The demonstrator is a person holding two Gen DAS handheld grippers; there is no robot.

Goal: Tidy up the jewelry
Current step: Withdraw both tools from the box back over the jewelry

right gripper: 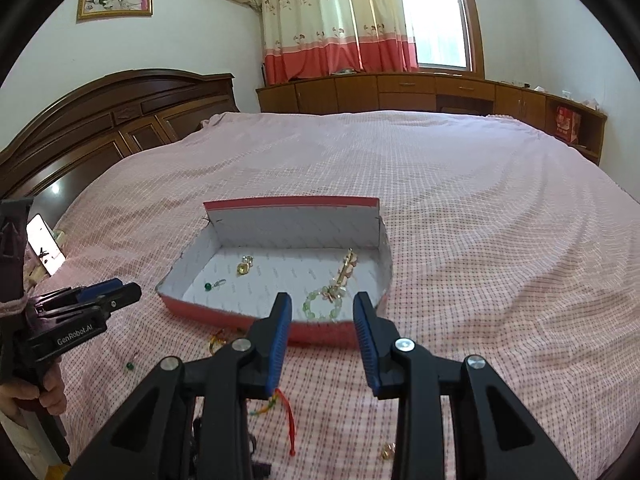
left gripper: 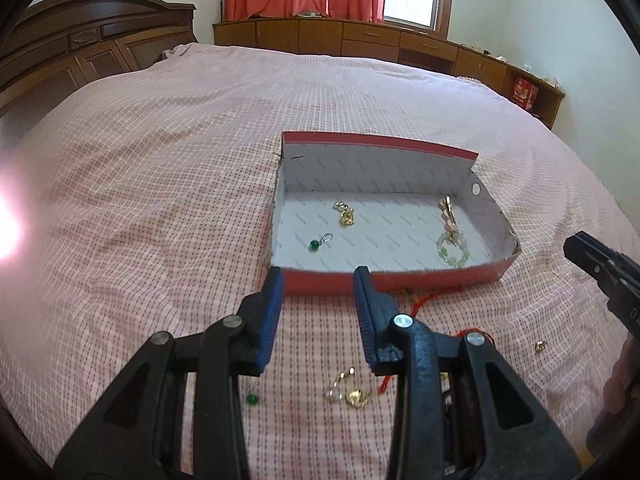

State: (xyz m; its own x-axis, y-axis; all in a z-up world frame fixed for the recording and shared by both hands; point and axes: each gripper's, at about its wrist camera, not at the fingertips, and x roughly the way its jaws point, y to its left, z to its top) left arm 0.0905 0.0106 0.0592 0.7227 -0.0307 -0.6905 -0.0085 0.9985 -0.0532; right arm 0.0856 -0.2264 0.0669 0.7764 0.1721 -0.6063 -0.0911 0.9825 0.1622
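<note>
A red cardboard box [left gripper: 400, 278] with a white inside lies open on the bed; it also shows in the right wrist view [right gripper: 320, 332]. In it lie a green bead earring [left gripper: 318, 243], a yellow stone earring [left gripper: 346, 216], a gold hair clip [left gripper: 450, 212] and a pale green bead bracelet [left gripper: 454, 249]. My left gripper [left gripper: 318, 280] is open and empty just before the box. On the bedspread beneath it lie a green earring [left gripper: 251, 399], a yellow stone earring [left gripper: 352, 394] and a red cord [left gripper: 424, 302]. My right gripper [right gripper: 320, 306] is open and empty over the box's near wall.
A small gold piece [left gripper: 541, 346] lies right of the left gripper; it also shows in the right wrist view [right gripper: 387, 451]. A red and yellow cord [right gripper: 280, 404] lies under the right gripper. A dark headboard [right gripper: 100, 120] stands left; wooden cabinets [right gripper: 400, 92] line the far wall.
</note>
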